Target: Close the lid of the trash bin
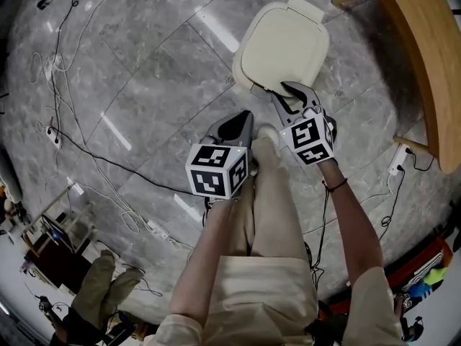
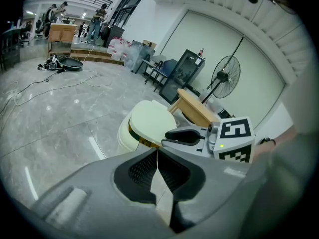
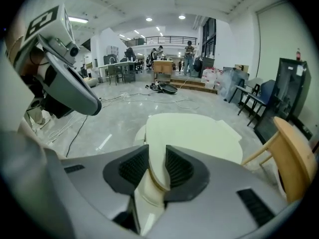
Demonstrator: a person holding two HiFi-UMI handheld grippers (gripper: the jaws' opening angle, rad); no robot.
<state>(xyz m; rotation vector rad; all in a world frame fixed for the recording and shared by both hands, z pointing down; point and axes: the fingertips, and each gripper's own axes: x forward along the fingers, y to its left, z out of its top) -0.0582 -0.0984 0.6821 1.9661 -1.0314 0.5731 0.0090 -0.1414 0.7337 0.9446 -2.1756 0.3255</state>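
Head view shows the trash bin (image 1: 243,69) standing on the grey stone floor (image 1: 144,85), just ahead of the person's legs and near a piece of wooden furniture (image 1: 425,56) at the right; its cream lid (image 1: 284,49) lies nearly flat over the bin's top. The right gripper (image 1: 292,96) reaches to the lid's near edge, angled downward; the right gripper view shows that front lip standing between the two ribbed pads, which are clenched on it with no gap to either side. That hold looks chosen to guide the lid down under control and keep it from dropping. From the left gripper view a thin dark slit shows under the lid's front edge, above the bin's rim, so the lid seems not fully seated yet; I judge the task almost done, with only a last press downward and a release left. The left gripper (image 1: 241,121) hangs beside the person's knee, well apart from the bin; its jaws are pressed together with nothing between them, and it seems kept aside simply to stay out of the way. Cables trail across the floor toward its left edge, clear of the bin; the likeliest slip is the lip sliding out of the pads before the lid settles on the rim.
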